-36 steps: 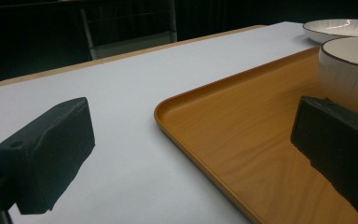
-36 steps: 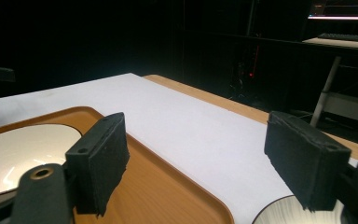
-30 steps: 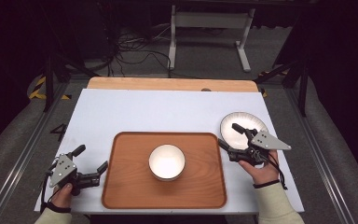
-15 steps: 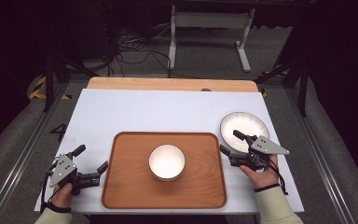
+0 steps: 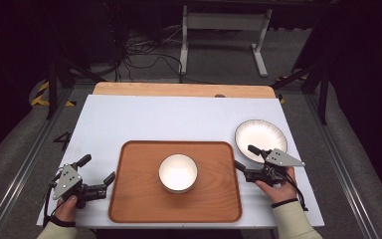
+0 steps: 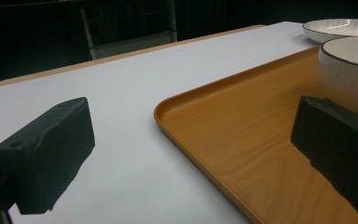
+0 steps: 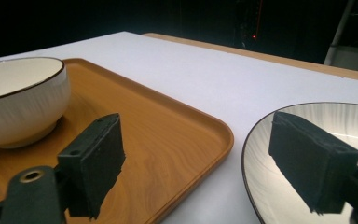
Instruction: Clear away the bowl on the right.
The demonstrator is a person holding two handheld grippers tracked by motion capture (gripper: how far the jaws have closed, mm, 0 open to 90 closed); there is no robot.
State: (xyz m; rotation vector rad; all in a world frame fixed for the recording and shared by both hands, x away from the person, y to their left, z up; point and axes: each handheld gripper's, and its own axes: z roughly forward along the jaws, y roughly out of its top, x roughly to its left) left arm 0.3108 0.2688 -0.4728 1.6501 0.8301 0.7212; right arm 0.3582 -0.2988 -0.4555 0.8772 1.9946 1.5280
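Note:
A white bowl (image 5: pixel 177 172) stands in the middle of a wooden tray (image 5: pixel 134 204). To the tray's right, a white plate (image 5: pixel 261 135) with a dark rim lies on the table. My left gripper (image 5: pixel 98 168) is open at the tray's left edge. In the left gripper view (image 6: pixel 196 126), one jaw hangs over the table and the other over the tray (image 6: pixel 242 140), near the bowl (image 6: pixel 349 70). My right gripper (image 5: pixel 244 156) is open too. In the right gripper view (image 7: pixel 200 154), it spans the gap between the tray (image 7: pixel 168 126) and the plate (image 7: pixel 270 196). Neither gripper holds anything.
The white tabletop (image 5: pixel 179 119) has bare room behind the tray, and a wooden strip (image 5: pixel 179 89) runs along its far edge. Beyond it are a dark floor with cables (image 5: pixel 144 55) and a metal stand (image 5: pixel 224 25).
My right gripper has drawn back a little toward the near edge, off the plate's middle to its near-left rim. The left gripper, bowl, tray and plate have stayed put.

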